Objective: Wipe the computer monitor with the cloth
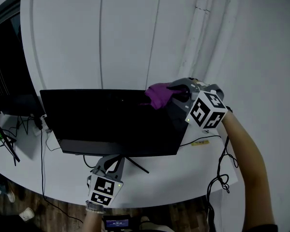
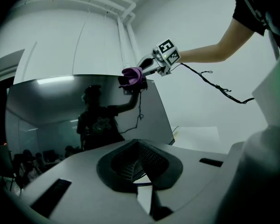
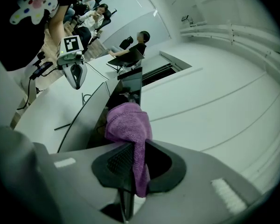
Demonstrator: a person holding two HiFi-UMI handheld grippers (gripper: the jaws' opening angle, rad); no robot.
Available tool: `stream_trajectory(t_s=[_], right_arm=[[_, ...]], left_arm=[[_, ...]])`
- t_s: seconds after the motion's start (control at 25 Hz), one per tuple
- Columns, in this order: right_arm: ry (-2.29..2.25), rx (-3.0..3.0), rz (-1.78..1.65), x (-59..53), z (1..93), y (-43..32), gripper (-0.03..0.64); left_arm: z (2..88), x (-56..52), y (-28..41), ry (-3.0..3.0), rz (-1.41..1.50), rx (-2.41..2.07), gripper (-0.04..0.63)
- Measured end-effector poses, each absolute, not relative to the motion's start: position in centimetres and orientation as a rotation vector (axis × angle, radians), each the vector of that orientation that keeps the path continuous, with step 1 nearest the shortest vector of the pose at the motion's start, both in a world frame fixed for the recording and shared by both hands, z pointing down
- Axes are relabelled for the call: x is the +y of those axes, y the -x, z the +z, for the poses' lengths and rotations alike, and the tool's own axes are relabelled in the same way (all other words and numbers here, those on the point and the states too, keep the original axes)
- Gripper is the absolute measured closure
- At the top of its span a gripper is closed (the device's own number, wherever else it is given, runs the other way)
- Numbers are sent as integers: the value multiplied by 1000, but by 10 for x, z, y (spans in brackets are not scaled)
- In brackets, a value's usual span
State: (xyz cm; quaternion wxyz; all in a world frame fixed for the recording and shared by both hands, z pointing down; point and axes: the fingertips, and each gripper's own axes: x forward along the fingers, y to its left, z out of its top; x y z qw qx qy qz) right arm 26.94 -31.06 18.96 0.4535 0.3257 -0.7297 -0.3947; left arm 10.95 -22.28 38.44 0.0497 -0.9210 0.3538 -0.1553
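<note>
A black monitor (image 1: 111, 120) stands on the white table, its screen dark. My right gripper (image 1: 178, 94) is shut on a purple cloth (image 1: 159, 94) and holds it against the screen's top right corner. The right gripper view has the cloth (image 3: 128, 125) bunched ahead of the closed jaws (image 3: 133, 168), with the monitor (image 3: 126, 85) edge-on beyond. From the left gripper view, the cloth (image 2: 132, 76) touches the monitor's (image 2: 60, 115) upper corner. My left gripper (image 1: 109, 164) hangs low in front of the monitor's stand, shut with nothing in it; its ribbed pads (image 2: 130, 164) meet.
The white table (image 1: 183, 173) curves along a white wall. A second dark monitor (image 1: 9, 57) stands at far left with cables (image 1: 19, 124) under it. A black cable (image 1: 221, 178) trails at right beside a yellow tag (image 1: 200, 142). Seated people (image 3: 135, 43) show in the background.
</note>
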Motion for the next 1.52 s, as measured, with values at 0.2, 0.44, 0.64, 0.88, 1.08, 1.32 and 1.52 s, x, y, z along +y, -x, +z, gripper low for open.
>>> stream_trajectory(t_s=[0.2, 0.44, 0.64, 0.88, 1.08, 1.32, 1.52], right_arm=[[-867, -1778, -940, -303, 190, -302, 549], [-949, -1768, -899, -296, 189, -338, 549], [-1061, -1780, -854, -293, 185, -369, 549], [-1230, -1857, -782, -288, 184, -396, 549], [-1457, -1923, -701, -283, 188, -410, 549], [-1666, -2032, -586, -277, 204, -419, 549], [-1733, -2088, -500, -272, 223, -427, 548]], left_arm=[[385, -223, -126, 2819, -471, 1034, 589], [386, -223, -141, 2831, -466, 1005, 589], [387, -224, -148, 2839, -469, 986, 589], [390, -226, -154, 2843, -476, 976, 589], [391, -228, -156, 2846, -478, 975, 589], [395, -230, -155, 2839, -486, 978, 589], [396, -231, -154, 2836, -492, 986, 589]])
